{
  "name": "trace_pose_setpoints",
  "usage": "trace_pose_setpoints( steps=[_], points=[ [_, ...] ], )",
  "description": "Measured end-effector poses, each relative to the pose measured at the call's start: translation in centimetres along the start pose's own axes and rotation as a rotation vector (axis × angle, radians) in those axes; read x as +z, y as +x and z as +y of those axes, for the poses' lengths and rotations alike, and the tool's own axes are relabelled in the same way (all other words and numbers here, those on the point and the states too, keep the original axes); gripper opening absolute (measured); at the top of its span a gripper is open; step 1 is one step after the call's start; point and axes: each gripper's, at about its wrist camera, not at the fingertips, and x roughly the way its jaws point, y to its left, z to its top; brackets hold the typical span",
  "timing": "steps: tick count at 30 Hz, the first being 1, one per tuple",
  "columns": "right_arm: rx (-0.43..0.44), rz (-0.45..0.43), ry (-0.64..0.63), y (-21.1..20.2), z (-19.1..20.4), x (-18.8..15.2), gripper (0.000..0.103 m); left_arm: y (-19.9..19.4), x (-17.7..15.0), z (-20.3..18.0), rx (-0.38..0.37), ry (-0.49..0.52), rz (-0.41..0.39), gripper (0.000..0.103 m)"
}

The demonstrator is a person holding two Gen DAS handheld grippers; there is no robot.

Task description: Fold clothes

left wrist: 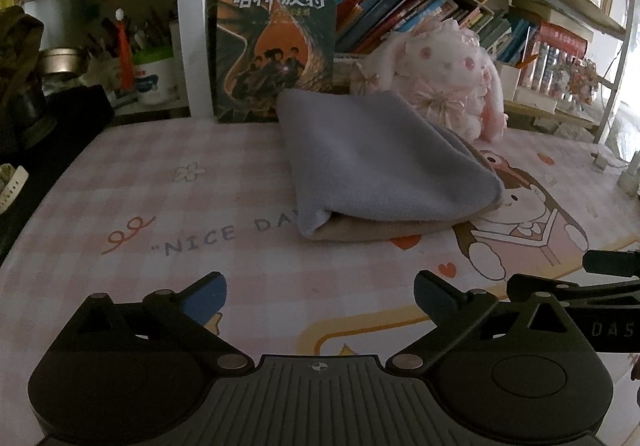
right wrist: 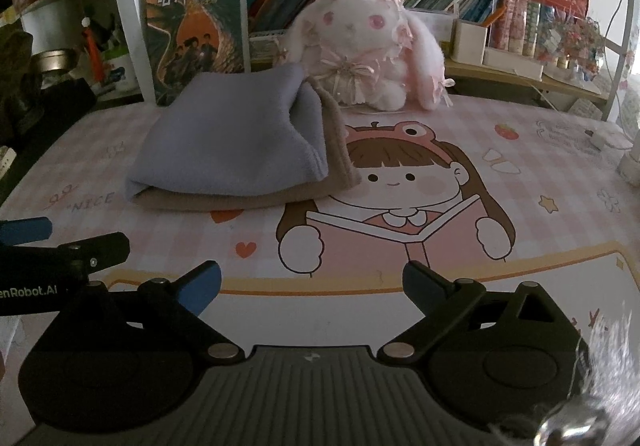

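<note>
A folded lavender-grey cloth (left wrist: 384, 158) lies on top of a folded beige cloth (left wrist: 372, 232) on the pink checked desk mat (left wrist: 160, 186). The same stack shows in the right wrist view, lavender cloth (right wrist: 232, 142) over beige cloth (right wrist: 340, 158). My left gripper (left wrist: 320, 296) is open and empty, low over the mat, in front of the stack. My right gripper (right wrist: 312, 286) is open and empty, in front and to the right of the stack. Each gripper appears at the edge of the other's view.
A pink and white plush rabbit (right wrist: 372, 46) sits behind the stack. An upright book (left wrist: 276, 42) and a bookshelf (left wrist: 440, 6) stand at the back. Cups and a tin (left wrist: 64, 62) stand at the far left. A cable and plug (right wrist: 604, 138) lie at the right.
</note>
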Motion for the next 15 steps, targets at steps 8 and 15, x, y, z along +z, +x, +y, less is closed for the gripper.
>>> trace_pose_setpoints(
  steps=[8,15],
  points=[
    [0.0,0.008,0.001,0.12,0.15,0.03,0.098,0.15,0.04,0.12,-0.012,-0.003,0.003,0.102],
    [0.001,0.012,-0.002,0.31,0.24,0.12,0.098,0.29,0.12,0.21,-0.012,-0.003,0.007,0.102]
  ],
)
